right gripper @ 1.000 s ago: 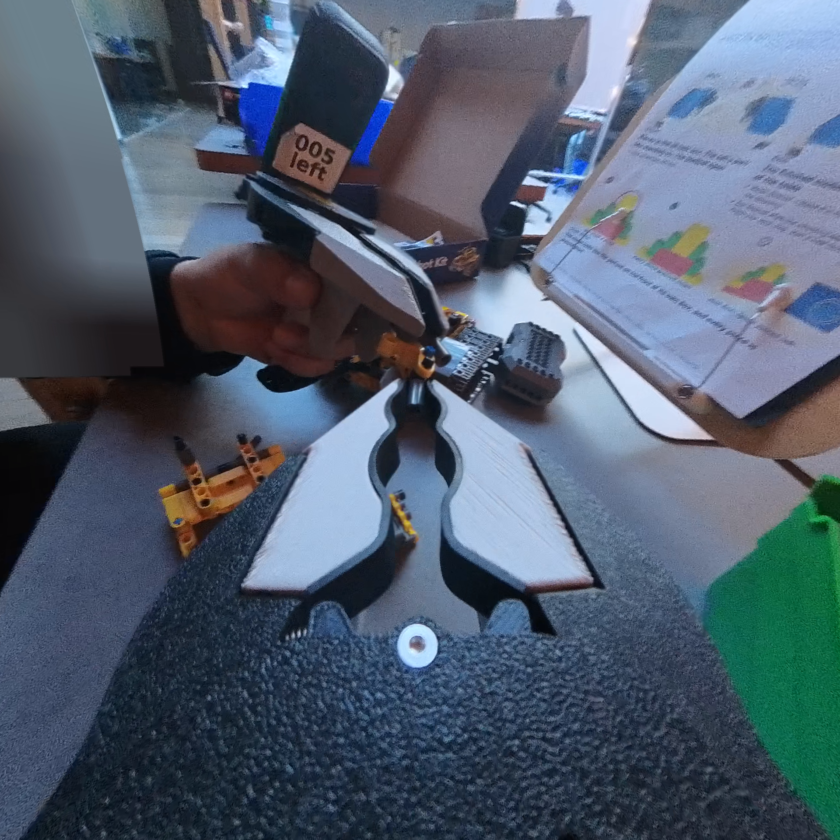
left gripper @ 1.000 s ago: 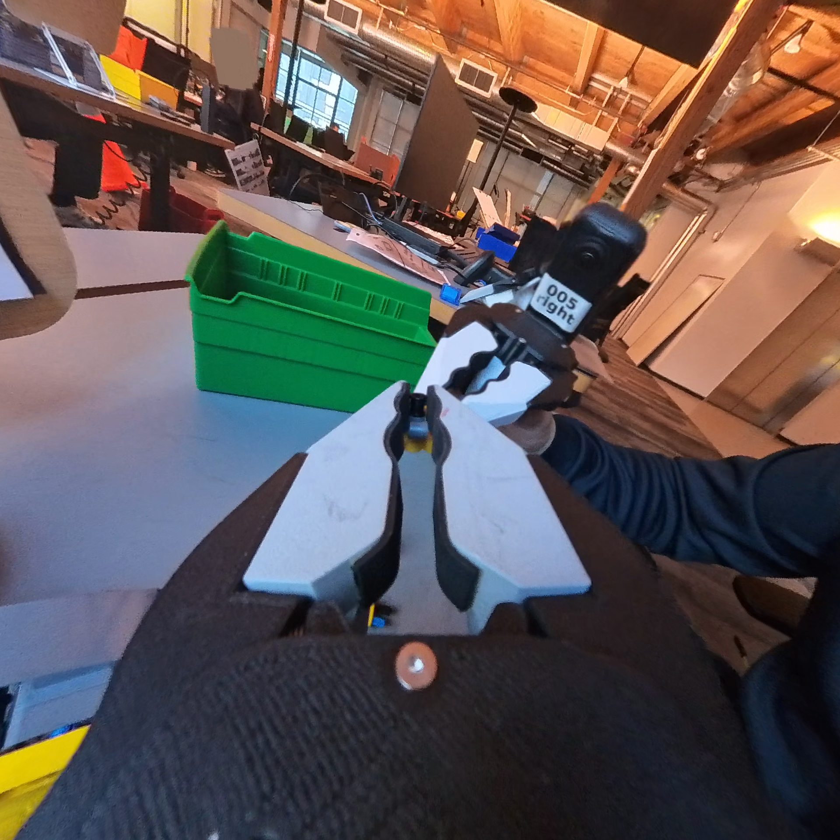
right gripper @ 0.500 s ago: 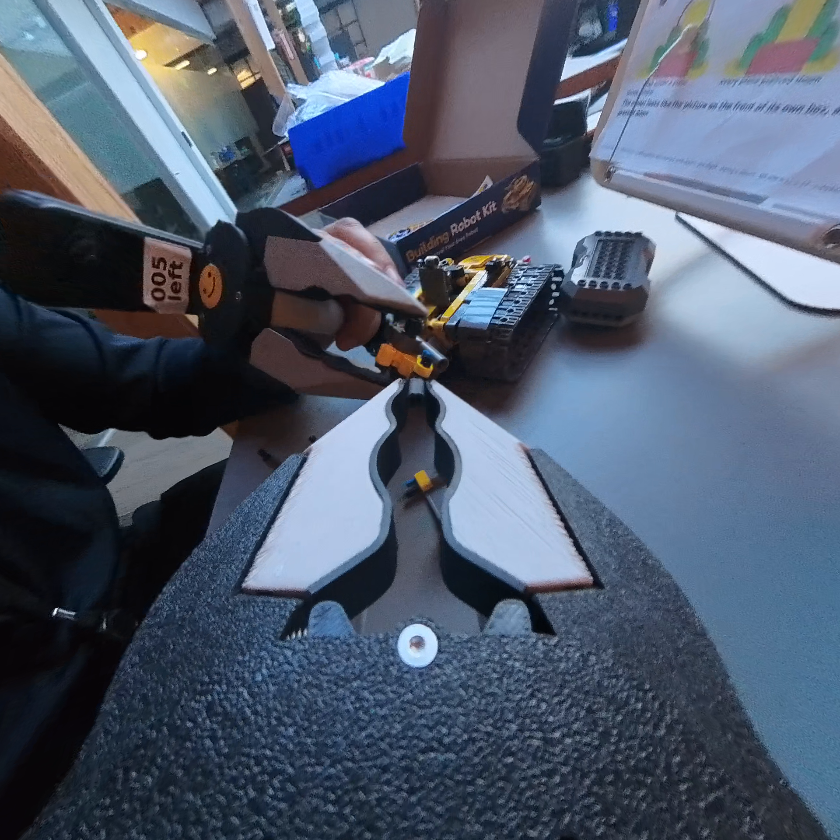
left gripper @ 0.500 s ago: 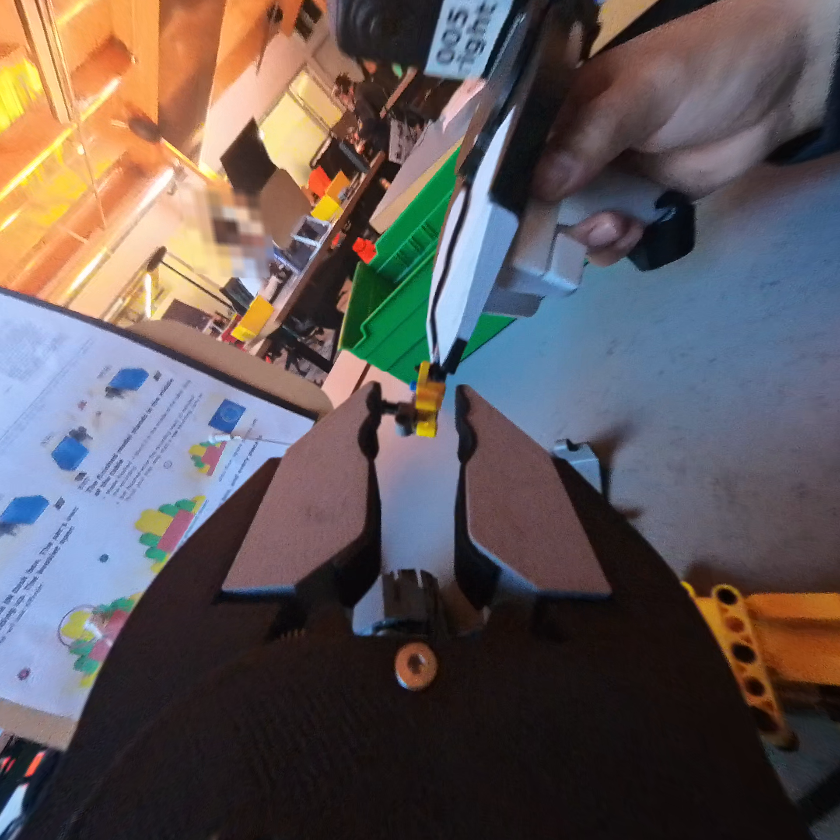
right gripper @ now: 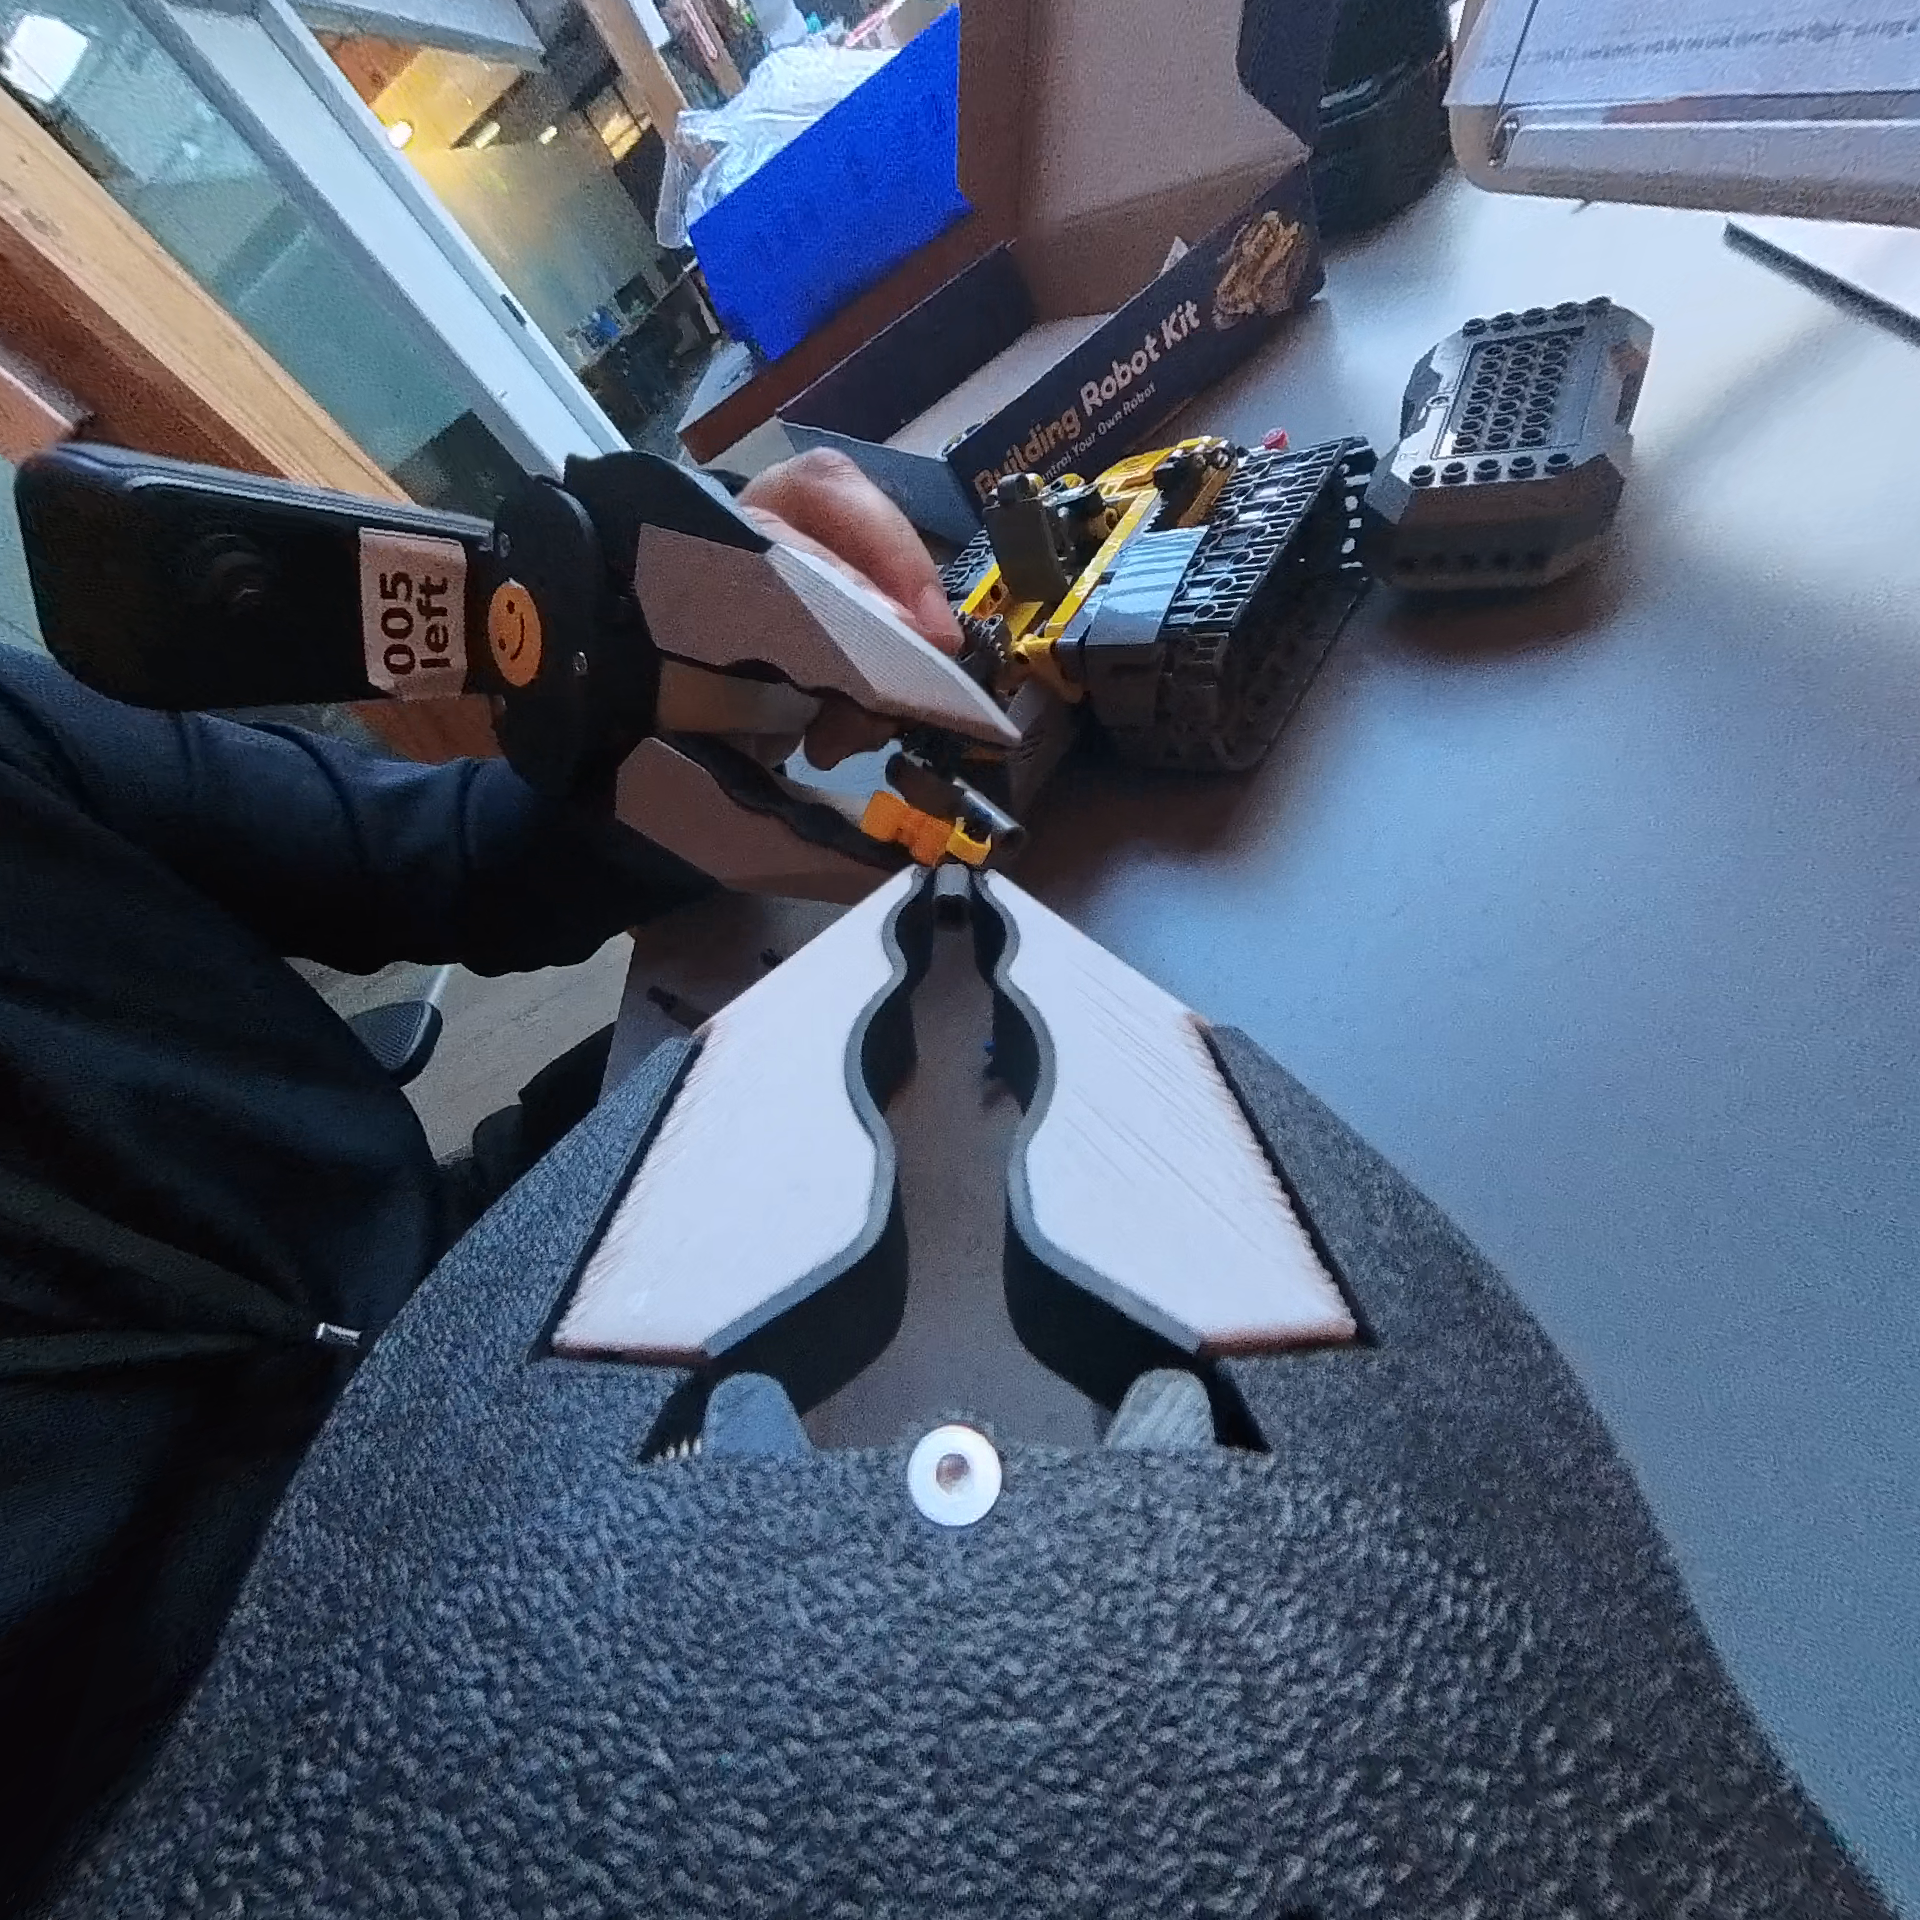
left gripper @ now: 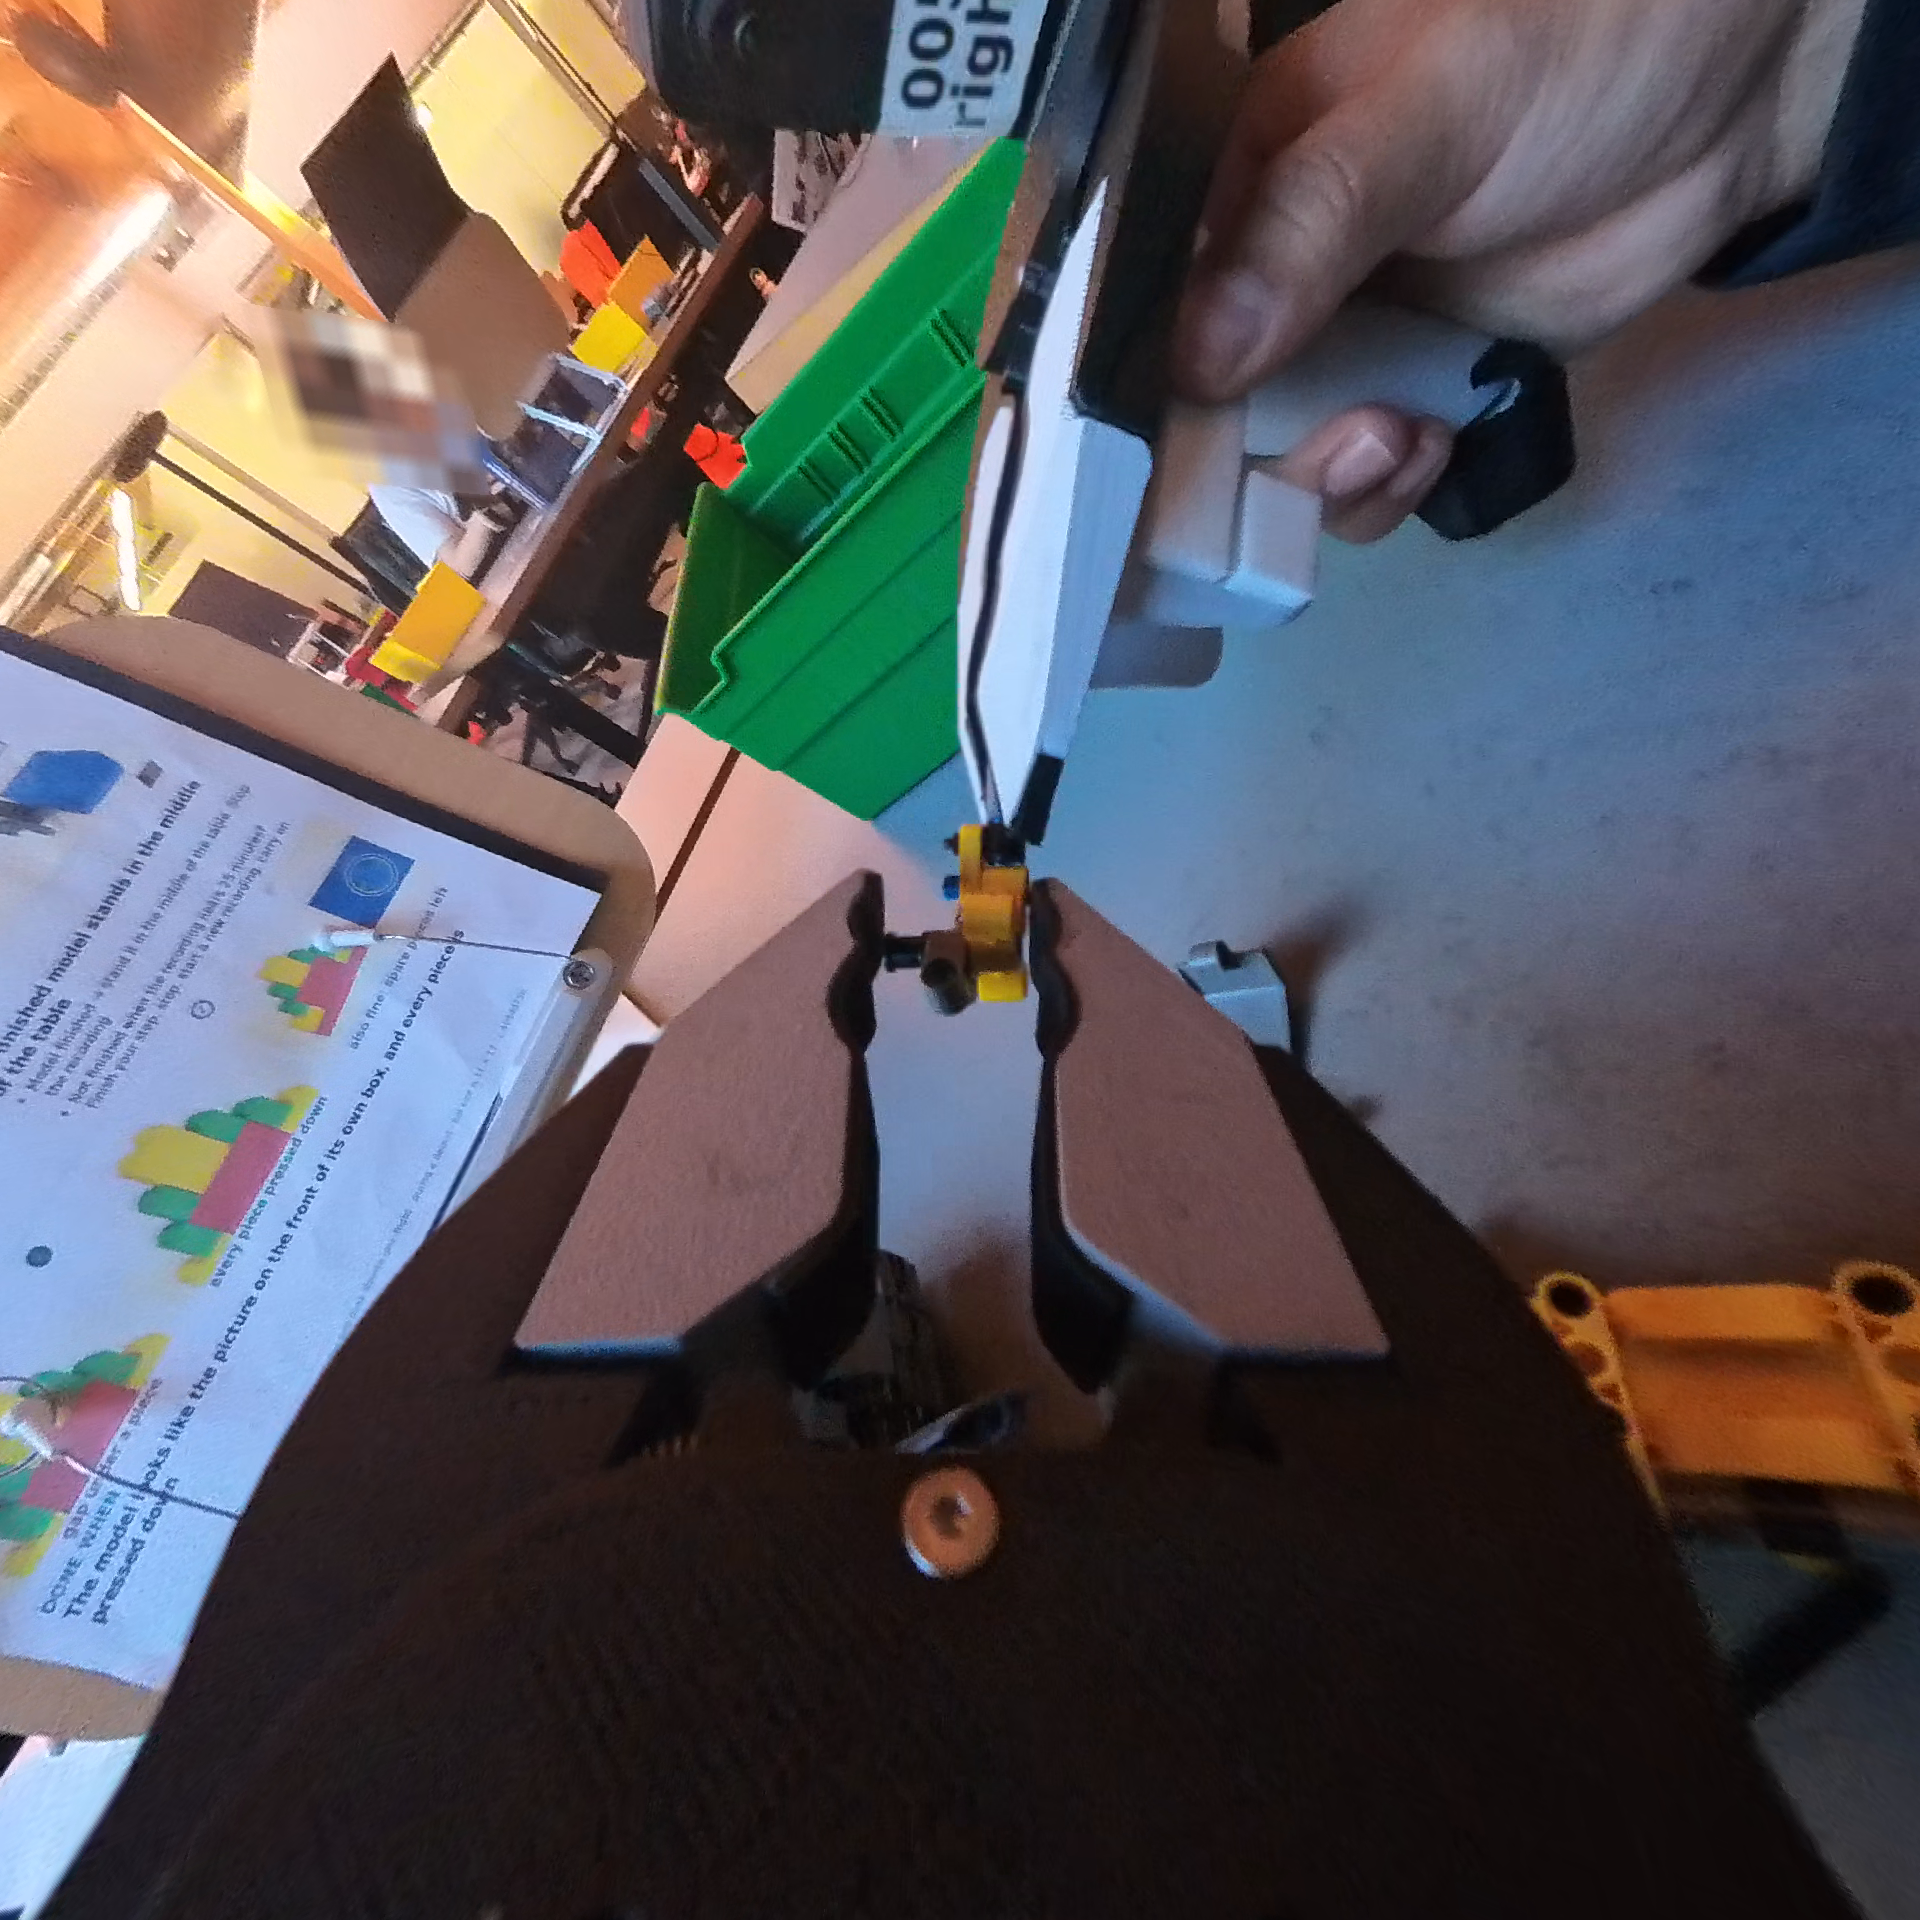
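While over grey table (right gripper: pixel 1558 935), right gripper (right gripper: pixel 948 883) fingers pinch yellow piece (left gripper: pixel 987 920); left gripper (left gripper: pixel 951 914) fingers parted.

A smooth grey tabletop (right gripper: pixel 1558 935) fills the near ground. Far left in the right wrist view stand frosted glass partitions (right gripper: pixel 343 260) framed in warm brown wood. The left wrist view shows long dark desks (left gripper: pixel 623 416) under yellowish light.

Small yellow-and-black brick piece (left gripper: pixel 987 935) sat at frame centre, green ribbed bin (left gripper: pixel 831 582) above it, orange holed beam (left gripper: pixel 1756 1382) lower right. Grey table (right gripper: pixel 1558 883); yellow, grey and black tracked model (right gripper: pixel 1174 613) upper centre; dark grey studded block (right gripper: pixel 1507 457) upper right.
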`<state>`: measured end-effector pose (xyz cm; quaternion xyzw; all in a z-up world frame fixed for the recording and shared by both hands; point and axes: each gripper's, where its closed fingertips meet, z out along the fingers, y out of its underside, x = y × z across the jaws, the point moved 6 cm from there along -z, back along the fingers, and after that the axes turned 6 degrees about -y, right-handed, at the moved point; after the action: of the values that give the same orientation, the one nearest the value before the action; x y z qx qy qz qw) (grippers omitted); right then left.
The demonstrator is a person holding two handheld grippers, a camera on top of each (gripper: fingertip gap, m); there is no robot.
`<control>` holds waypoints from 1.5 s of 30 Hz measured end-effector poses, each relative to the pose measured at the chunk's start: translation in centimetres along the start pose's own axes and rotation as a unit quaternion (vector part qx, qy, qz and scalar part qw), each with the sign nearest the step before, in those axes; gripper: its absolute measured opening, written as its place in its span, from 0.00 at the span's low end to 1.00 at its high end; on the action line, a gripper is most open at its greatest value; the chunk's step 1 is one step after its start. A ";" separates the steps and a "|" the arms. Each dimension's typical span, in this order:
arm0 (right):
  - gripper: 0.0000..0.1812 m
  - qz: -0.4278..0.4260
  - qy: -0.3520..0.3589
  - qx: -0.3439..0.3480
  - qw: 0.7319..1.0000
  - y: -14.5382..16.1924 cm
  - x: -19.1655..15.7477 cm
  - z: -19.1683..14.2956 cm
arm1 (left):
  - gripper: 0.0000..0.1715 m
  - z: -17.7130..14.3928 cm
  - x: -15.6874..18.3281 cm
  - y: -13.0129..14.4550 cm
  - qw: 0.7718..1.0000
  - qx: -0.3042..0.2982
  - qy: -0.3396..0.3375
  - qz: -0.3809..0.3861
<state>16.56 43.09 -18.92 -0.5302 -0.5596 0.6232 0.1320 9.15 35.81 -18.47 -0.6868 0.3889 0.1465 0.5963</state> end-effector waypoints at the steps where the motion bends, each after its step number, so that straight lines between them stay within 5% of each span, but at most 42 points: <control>1: 0.02 0.001 0.000 0.000 1.000 0.0 0.0 0.1 | 0.15 0.0 0.0 0.1 1.000 -0.001 0.000 0.003; 7: 0.03 -0.021 -0.008 0.011 1.000 -0.2 -0.5 -0.1 | 0.08 -0.1 0.2 -0.3 1.000 -0.001 0.012 0.002; 11: 0.03 -0.055 -0.008 0.044 0.997 -0.9 -0.8 -0.2 | 0.08 -0.2 -0.9 -0.5 0.993 0.010 0.044 -0.113; 13: 0.14 -0.093 0.000 0.065 0.994 -1.4 -1.3 -0.2 | 0.08 -0.4 -1.5 -0.7 0.977 0.036 0.078 -0.196; 16: 0.14 -0.149 -0.006 0.107 0.983 -2.2 -2.6 -0.6 | 0.08 -0.6 -1.9 -1.4 0.940 0.081 0.133 -0.302; 26: 0.06 -0.175 -0.034 0.141 0.974 -2.5 -4.4 -0.3 | 0.08 -0.8 -1.4 -2.8 0.867 0.158 0.222 -0.418; 34: 0.03 -0.044 -0.097 0.176 0.979 -2.6 -3.4 0.3 | 0.08 -0.5 -1.6 -2.0 0.898 0.127 0.179 -0.381; 37: 0.02 -0.050 -0.122 0.173 0.976 -2.6 -3.6 0.1 | 0.07 -0.2 -1.7 -1.7 0.884 0.119 0.174 -0.417; 38: 0.02 -0.067 -0.203 0.163 0.963 -2.6 -5.6 -0.2 | 0.07 0.3 -2.9 -0.2 0.897 0.089 0.114 -0.418; 39: 0.02 -0.093 -0.245 0.153 0.953 -2.5 -7.4 -0.2 | 0.07 0.1 -4.6 1.1 0.882 0.089 0.089 -0.453; 40: 0.02 -0.128 -0.194 0.119 0.965 -2.0 -7.7 0.7 | 0.07 -0.6 -6.1 1.7 0.858 0.121 0.094 -0.491; 42: 0.02 -0.157 -0.058 0.080 0.983 -1.6 -5.9 1.8 | 0.07 -1.8 -6.2 0.9 0.856 0.153 0.133 -0.475; 45: 0.02 -0.127 -0.158 0.131 0.971 -2.2 -7.0 1.2 | 0.07 -1.5 -4.3 -1.6 0.895 0.140 0.141 -0.399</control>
<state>17.44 37.88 -13.68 -0.3282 -0.5495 0.7449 0.1884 7.09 35.97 -14.10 -0.7073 0.1792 -0.2577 0.6334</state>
